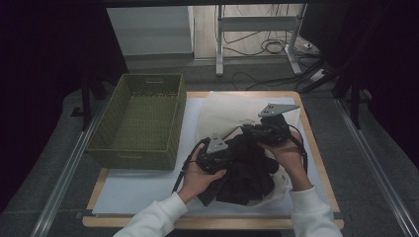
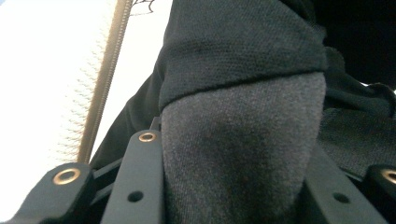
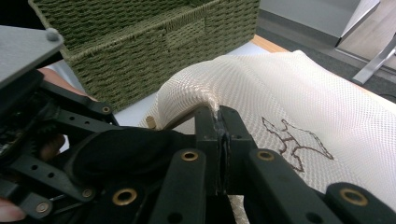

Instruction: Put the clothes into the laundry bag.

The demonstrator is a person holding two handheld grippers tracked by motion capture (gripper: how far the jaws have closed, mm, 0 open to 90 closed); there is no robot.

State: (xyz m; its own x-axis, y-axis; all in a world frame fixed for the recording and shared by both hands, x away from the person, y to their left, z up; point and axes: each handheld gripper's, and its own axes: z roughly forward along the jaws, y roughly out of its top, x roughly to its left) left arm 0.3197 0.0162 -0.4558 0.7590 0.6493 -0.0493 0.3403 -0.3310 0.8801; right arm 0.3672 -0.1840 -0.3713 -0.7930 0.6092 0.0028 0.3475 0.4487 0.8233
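The person is putting a black garment (image 1: 247, 170) into a white mesh laundry bag (image 1: 232, 113) on the table (image 1: 148, 190). The bag has a zip along its open edge and a small drawn picture on its side.

The right gripper (image 3: 219, 135) has its jaws squeezed tight together on the edge of the white mesh laundry bag. It lifts that edge up a little, so the mouth of the bag makes a small arch. In the high view this gripper (image 1: 269, 131) sits at the far side of the dark cloth.

The left gripper (image 2: 238, 154) holds a thick fold of the black garment between its jaws. The jaws stand partly apart because the soft bundle fills the gap. In the high view the left gripper (image 1: 215, 153) is at the near left side of the cloth, close to the person.

What matters most is where the bag mouth lies from the bundle. The lifted edge is just beyond and to the right of the left gripper, very near it. The bundle points toward that opening. So I think the left hand must push the cloth forward and under the raised edge, while the right hand keeps the edge up.

A green woven basket (image 1: 141, 118) stands to the left of the bag, with nothing in it. It is beside the work and not touching the cloth.
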